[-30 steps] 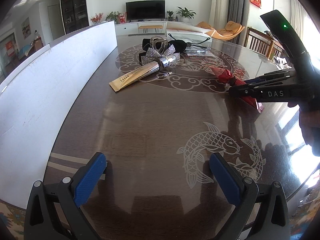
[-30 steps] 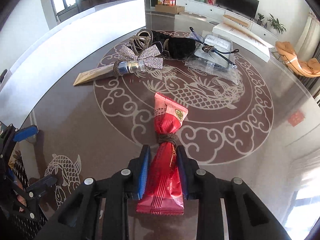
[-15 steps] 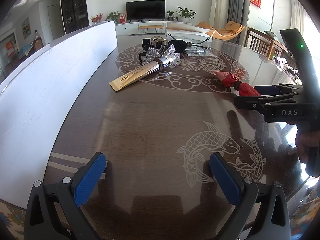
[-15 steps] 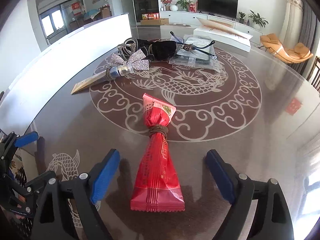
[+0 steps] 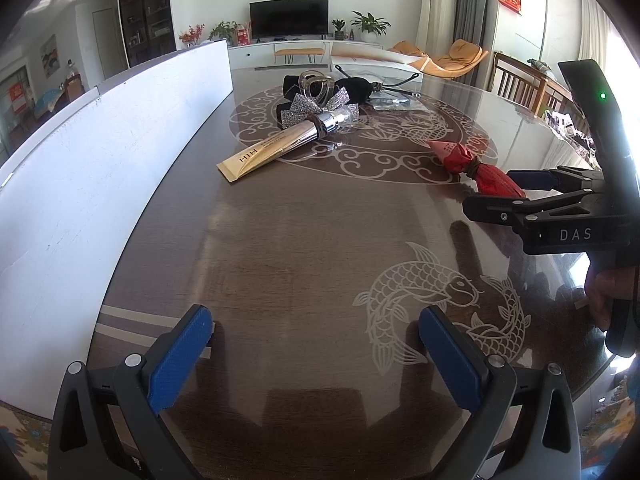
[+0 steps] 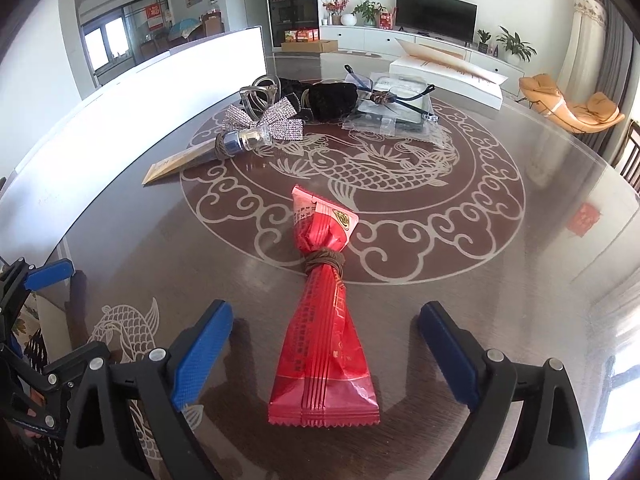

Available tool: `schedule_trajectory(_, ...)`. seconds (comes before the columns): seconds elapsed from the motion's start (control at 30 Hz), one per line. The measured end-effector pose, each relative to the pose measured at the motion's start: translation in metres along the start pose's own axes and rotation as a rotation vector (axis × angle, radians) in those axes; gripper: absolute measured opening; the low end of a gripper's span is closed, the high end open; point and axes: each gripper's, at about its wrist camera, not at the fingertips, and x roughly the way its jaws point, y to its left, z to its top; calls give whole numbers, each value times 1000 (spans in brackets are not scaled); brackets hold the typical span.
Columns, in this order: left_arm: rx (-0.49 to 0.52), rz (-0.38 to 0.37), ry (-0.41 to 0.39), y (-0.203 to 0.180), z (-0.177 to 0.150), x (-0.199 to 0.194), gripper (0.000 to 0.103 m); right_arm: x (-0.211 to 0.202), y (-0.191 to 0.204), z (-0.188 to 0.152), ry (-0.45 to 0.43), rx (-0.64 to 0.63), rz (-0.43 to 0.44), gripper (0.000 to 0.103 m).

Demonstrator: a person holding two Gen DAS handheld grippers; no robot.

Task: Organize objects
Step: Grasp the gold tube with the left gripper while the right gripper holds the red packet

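Note:
A red snack packet [image 6: 324, 332], tied round its middle with a brown band, lies flat on the dark table between the open fingers of my right gripper [image 6: 324, 352], which do not touch it. It also shows in the left wrist view [image 5: 476, 162], next to the right gripper [image 5: 520, 190]. My left gripper [image 5: 316, 356] is open and empty over bare table near the front edge. Further back lie a gold tube [image 5: 276, 146] with a silver cap, a glittery bow [image 6: 266, 122], a black pouch [image 6: 332, 98] and a clear bag [image 6: 394, 118] with a cable.
A long white board [image 5: 100, 152] stands along the table's left side. A white box [image 6: 444, 72] sits at the far edge. The table top [image 5: 304, 248] carries pale fish and cloud patterns. Chairs stand at the right, beyond the table.
My right gripper has opened, let go of the red packet and drawn back. The packet now lies on the table. My left gripper has not moved.

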Motion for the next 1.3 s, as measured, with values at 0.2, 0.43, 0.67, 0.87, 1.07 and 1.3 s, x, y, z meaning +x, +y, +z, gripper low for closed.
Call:
schedule_trajectory(0.2,-36,-120,-65,21,20,-17,103,1,3,1,6,-14,-13,95)
schedule_trajectory(0.43,83,-109,26,32,93,18,103,2,4,1,6,-14,-10,95)
schedule_trajectory(0.67,131,-99,85,30,147,75,103,3,6,1,11,-24,-22,96)
schedule_trajectory(0.87,162,-131,159,27,154,109,98,3,5,1,12,-23,-25,96)
schedule_trajectory(1.07,214,-149,120,16,143,94,34,3,5,1,12,-22,-25,96)
schedule_trajectory(1.3,89,-181,74,20,96,54,24,1,-2,6,43,-1,63,100)
